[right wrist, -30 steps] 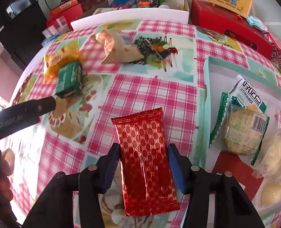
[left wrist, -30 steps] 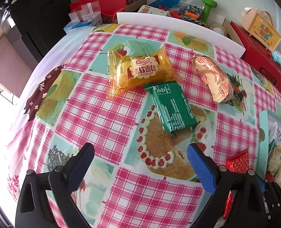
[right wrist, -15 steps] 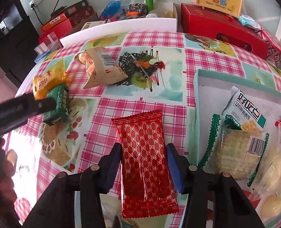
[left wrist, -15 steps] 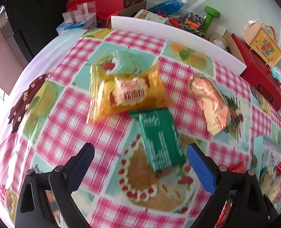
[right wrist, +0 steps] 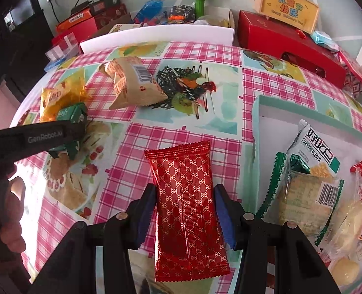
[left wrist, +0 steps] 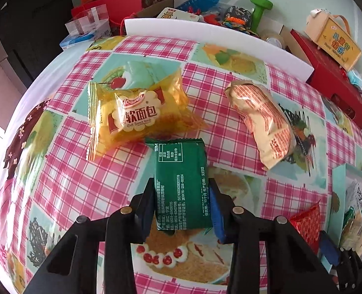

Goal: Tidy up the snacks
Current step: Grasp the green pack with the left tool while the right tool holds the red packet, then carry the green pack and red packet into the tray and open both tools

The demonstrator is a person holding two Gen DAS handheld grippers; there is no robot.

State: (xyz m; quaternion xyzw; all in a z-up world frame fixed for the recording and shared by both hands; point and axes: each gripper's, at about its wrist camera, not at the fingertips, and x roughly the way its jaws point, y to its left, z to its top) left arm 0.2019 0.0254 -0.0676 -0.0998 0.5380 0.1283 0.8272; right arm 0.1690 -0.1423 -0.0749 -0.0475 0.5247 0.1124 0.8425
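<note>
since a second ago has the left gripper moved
Yes: the left gripper went forward over the tablecloth to the green packet, and its fingers just closed on it.

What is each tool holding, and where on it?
Left tool: green packet, by its long sides. Right tool: red packet, likewise.

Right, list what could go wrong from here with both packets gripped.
1. The left gripper has just closed on the green packet near its lower end only; lifted, it may sag or slip out.
2. The yellow bread pack touches the green packet's top edge and could get dragged along.
3. The tray already looks crowded, so the red packet in the right gripper may land on other snacks.
</note>
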